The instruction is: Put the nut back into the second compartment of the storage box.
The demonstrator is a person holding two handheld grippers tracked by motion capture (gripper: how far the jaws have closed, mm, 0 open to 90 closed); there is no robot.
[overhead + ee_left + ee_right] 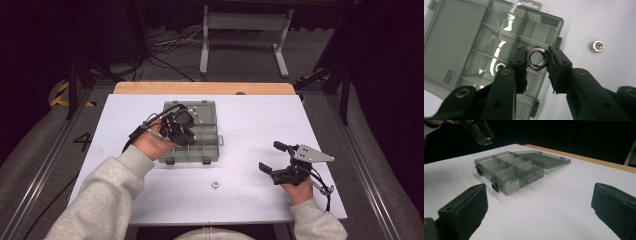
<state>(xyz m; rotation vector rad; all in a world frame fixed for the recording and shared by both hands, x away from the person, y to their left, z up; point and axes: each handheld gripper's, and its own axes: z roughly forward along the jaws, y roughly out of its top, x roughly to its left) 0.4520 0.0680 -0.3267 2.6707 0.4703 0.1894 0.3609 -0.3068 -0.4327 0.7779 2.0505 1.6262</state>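
A dark "4" is marked on the floor (82,141), left of the left claw (186,131). The organizer box (509,170) bears a label (512,185), ahead of the right claw (539,202), too small to read.

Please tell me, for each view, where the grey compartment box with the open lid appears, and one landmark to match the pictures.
High view: grey compartment box, centre-left, partly under the left gripper.
Left gripper view: box at upper left, behind the jaws.
Right gripper view: box at upper centre.
Shared landmark: the white table.

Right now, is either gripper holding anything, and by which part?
The left gripper holds a hex nut, its jaws pinching opposite outer sides, above the open organizer box. The right gripper is open, holding nothing.
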